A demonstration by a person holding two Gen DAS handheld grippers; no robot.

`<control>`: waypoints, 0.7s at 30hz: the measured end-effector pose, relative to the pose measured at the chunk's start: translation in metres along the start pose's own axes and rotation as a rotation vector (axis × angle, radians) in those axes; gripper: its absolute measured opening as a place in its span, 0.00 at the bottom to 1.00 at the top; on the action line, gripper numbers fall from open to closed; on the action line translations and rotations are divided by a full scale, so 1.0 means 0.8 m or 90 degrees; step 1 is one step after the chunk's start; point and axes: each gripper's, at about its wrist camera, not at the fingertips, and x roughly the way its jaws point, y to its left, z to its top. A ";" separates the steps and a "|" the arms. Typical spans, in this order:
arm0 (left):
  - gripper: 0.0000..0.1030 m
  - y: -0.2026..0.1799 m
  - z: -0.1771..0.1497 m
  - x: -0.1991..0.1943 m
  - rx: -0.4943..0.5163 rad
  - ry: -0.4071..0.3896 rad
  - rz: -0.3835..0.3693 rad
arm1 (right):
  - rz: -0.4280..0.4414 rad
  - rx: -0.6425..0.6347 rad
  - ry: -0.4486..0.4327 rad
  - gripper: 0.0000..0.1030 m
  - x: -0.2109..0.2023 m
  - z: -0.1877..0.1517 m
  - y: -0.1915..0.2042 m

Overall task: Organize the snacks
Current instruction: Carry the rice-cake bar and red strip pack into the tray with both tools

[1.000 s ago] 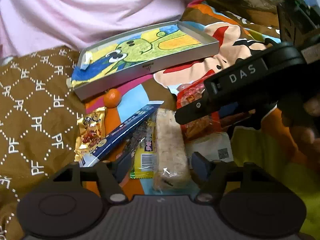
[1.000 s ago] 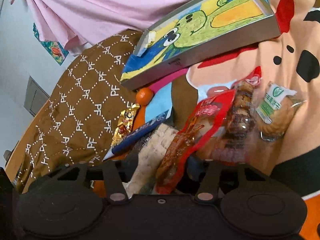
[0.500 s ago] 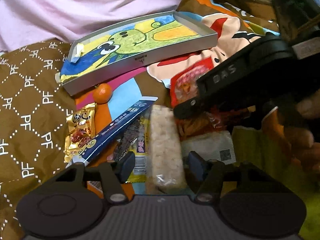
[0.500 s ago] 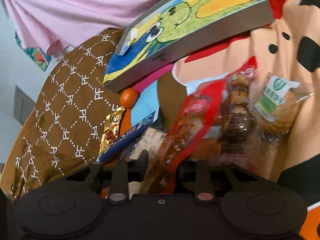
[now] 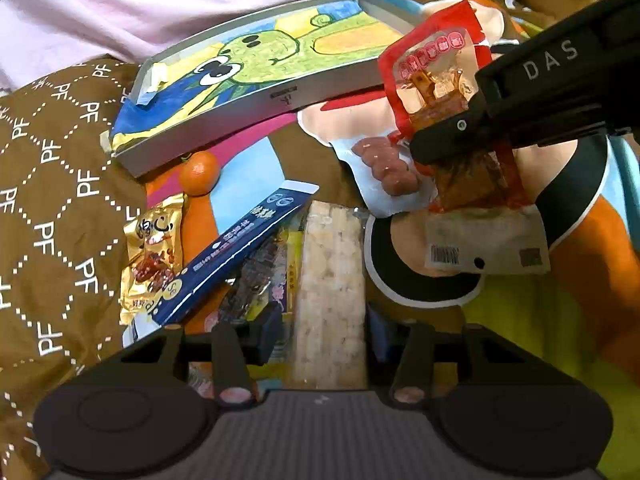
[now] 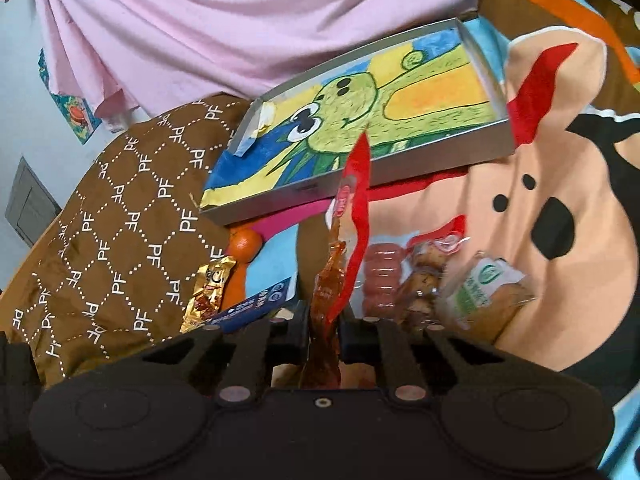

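- The red snack packet (image 6: 352,216) stands edge-on at the centre of the right wrist view, pinched at its lower end by the right gripper (image 6: 324,338), whose jaws are clenched tight on it; in the left wrist view the same packet sits in the upper right, lifted clear of the bedding.
- The rice cracker bar (image 5: 330,292) runs up the lower centre of the left wrist view, lying between the fingers of the left gripper (image 5: 324,332). Its jaws have just been closing around the bar; whether the pads touch it cannot be told.
- Just left of the bar lie a dark blue box (image 5: 236,256), a gold wrapper (image 5: 154,256) and a small orange (image 5: 199,173).
- Right of the bar, a pink sausage pack (image 5: 386,168) and a white packet with a barcode (image 5: 486,240) lie on the cartoon blanket (image 5: 560,312).
- A shallow grey tray (image 5: 224,118) with a green cartoon drawing sits across the upper centre.
- A brown patterned quilt (image 5: 52,200) fills the left edge.
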 end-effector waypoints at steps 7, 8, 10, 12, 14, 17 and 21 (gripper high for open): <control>0.36 -0.003 0.005 0.000 -0.006 0.014 0.006 | 0.000 0.014 0.015 0.14 0.005 -0.003 -0.005; 0.36 -0.004 0.005 -0.001 -0.006 0.015 0.007 | 0.001 0.017 0.016 0.14 0.005 -0.003 -0.006; 0.35 -0.006 0.005 -0.004 -0.009 0.017 0.006 | 0.002 0.017 0.021 0.14 0.006 -0.005 -0.007; 0.35 -0.006 0.004 -0.008 -0.017 0.018 0.002 | -0.002 0.016 0.022 0.15 0.008 -0.007 -0.007; 0.35 -0.005 0.004 -0.012 -0.030 0.020 -0.002 | -0.001 0.020 0.031 0.19 0.012 -0.009 -0.008; 0.35 -0.005 0.005 -0.016 -0.051 0.025 -0.005 | -0.006 0.021 0.040 0.21 0.017 -0.014 -0.010; 0.35 -0.006 0.006 -0.021 -0.079 0.034 -0.005 | -0.009 0.018 0.047 0.21 0.022 -0.017 -0.012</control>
